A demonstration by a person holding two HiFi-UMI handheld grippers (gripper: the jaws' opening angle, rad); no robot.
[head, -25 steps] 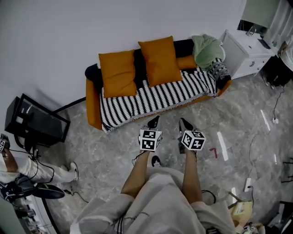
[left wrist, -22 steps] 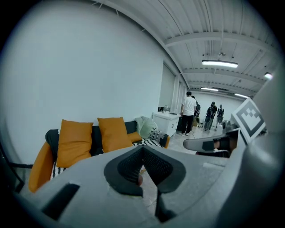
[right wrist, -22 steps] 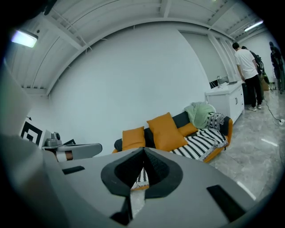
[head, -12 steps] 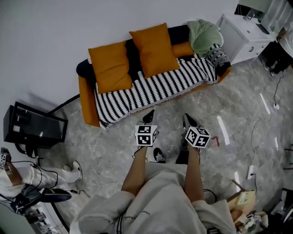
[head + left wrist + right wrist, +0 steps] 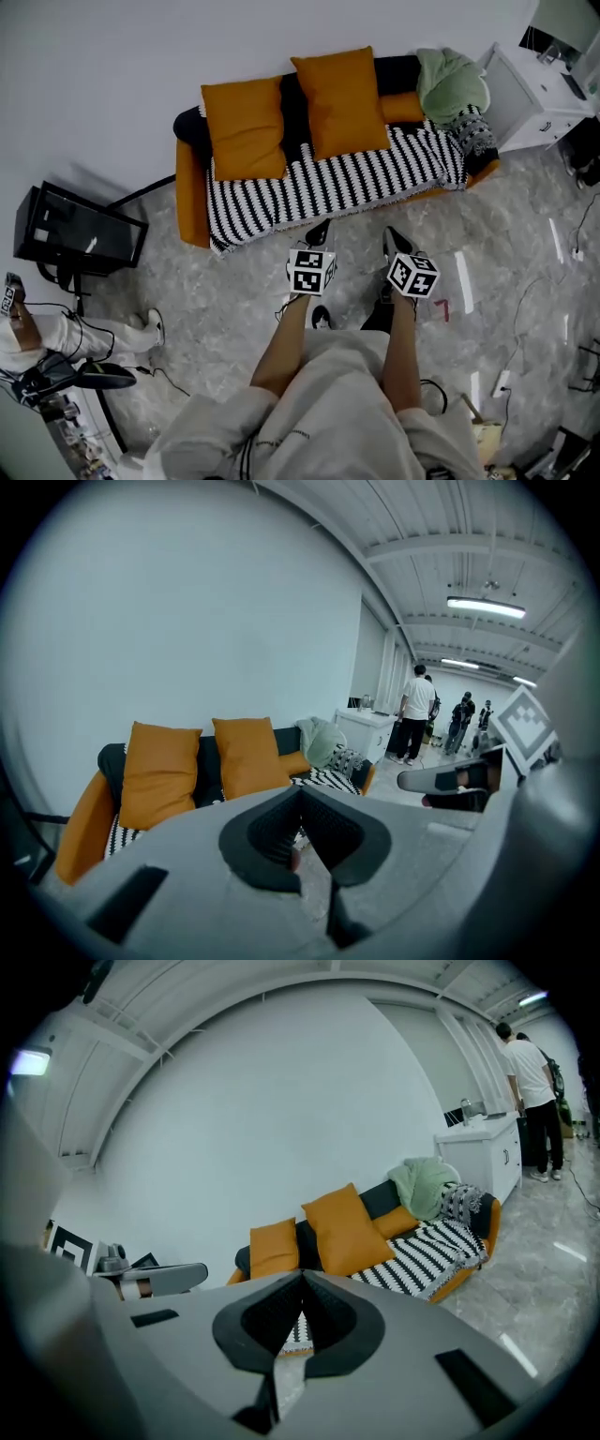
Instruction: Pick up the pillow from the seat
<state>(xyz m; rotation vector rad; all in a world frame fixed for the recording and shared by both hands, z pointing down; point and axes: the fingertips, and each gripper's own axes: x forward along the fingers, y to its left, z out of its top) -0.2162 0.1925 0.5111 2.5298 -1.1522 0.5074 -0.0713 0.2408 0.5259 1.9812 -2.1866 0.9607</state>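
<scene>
Both grippers are just hanging out in front of the sofa (image 5: 191, 202) right now, nothing in either one. The left gripper (image 5: 319, 232) has its jaws pressed together at the tips, and its own view shows only floor and sofa past them. Same deal with the right gripper (image 5: 394, 240): closed up tight and empty. They sit side by side, near each other but apart, both pointing at the sofa from just short of its front edge.

The pillows are up ahead of the grippers, leaning upright against the dark backrest. One orange pillow (image 5: 246, 128) is ahead and off to the left of the left gripper. The taller orange pillow (image 5: 342, 101) is pretty much straight ahead, between the lines of the two grippers. They're just beside each other with a strip of backrest showing between them. Neither gripper is touching them.

The striped throw (image 5: 337, 183) covers the seat between the grippers and the pillows and drapes over the front edge. Ahead and to the right of the right gripper there's a crumpled green blanket (image 5: 452, 84) on the far end of the sofa, and beyond that a white cabinet (image 5: 530, 98). Off to the left of the left gripper, a black frame stand (image 5: 80, 234) sits on the floor.
</scene>
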